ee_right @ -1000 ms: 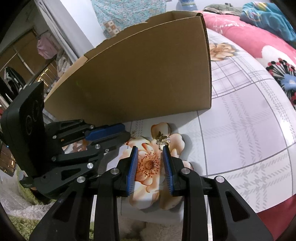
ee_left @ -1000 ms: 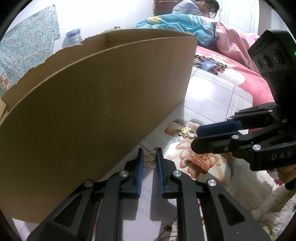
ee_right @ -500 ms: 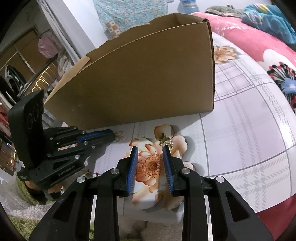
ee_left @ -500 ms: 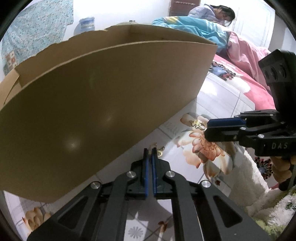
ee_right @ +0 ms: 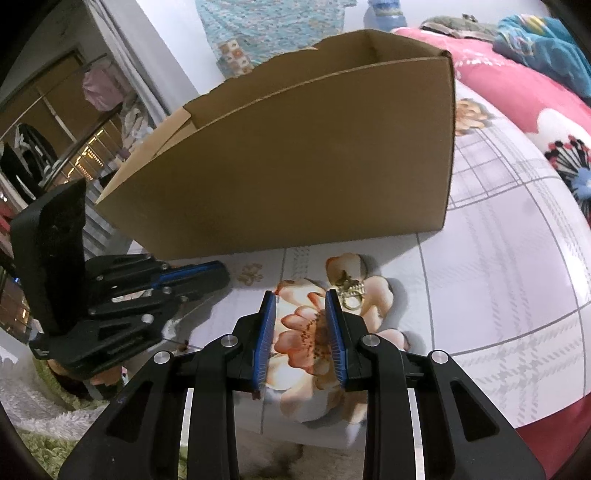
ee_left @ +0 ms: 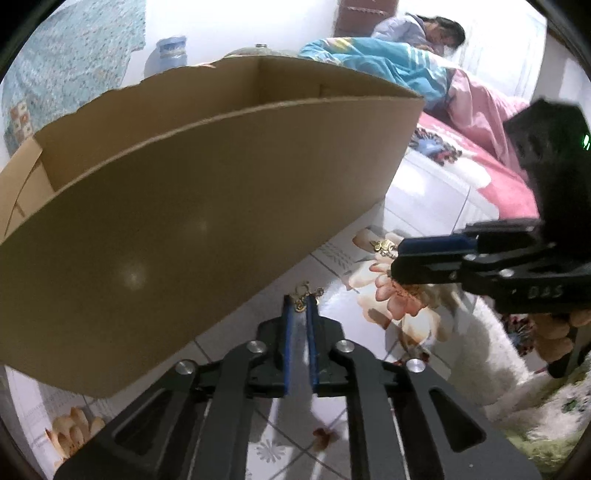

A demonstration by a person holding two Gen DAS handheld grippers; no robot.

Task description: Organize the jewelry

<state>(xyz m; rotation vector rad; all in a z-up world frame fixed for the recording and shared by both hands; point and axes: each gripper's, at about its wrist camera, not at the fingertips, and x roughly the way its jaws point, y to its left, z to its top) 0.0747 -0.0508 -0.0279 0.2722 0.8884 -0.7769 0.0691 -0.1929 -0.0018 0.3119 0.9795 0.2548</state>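
A small gold trinket [ee_left: 306, 293] lies on the flowered bedsheet [ee_right: 498, 277], right at the tips of my left gripper [ee_left: 300, 301]. Its jaws are opening, with a narrow gap. Part of the trinket sits between the tips, and the pads do not look pressed on it. A second gold piece with a ring [ee_right: 351, 291] rests on a printed flower, just outside the right finger of my right gripper [ee_right: 300, 295]. That gripper stands open over the flower with nothing between its pads. An open cardboard box [ee_left: 203, 203] stands close behind both pieces.
The box wall [ee_right: 295, 166] blocks the way forward for both grippers. A person [ee_left: 436, 33] lies under blue and pink covers at the far end of the bed. A white fluffy rug [ee_left: 480, 369] lies below the bed's edge. A wardrobe [ee_right: 55, 129] stands at the left.
My left gripper's jaws closed completely, then parted a little. It shifted, so the box's open top now shows. The right gripper has stayed in place, open beside the ring piece.
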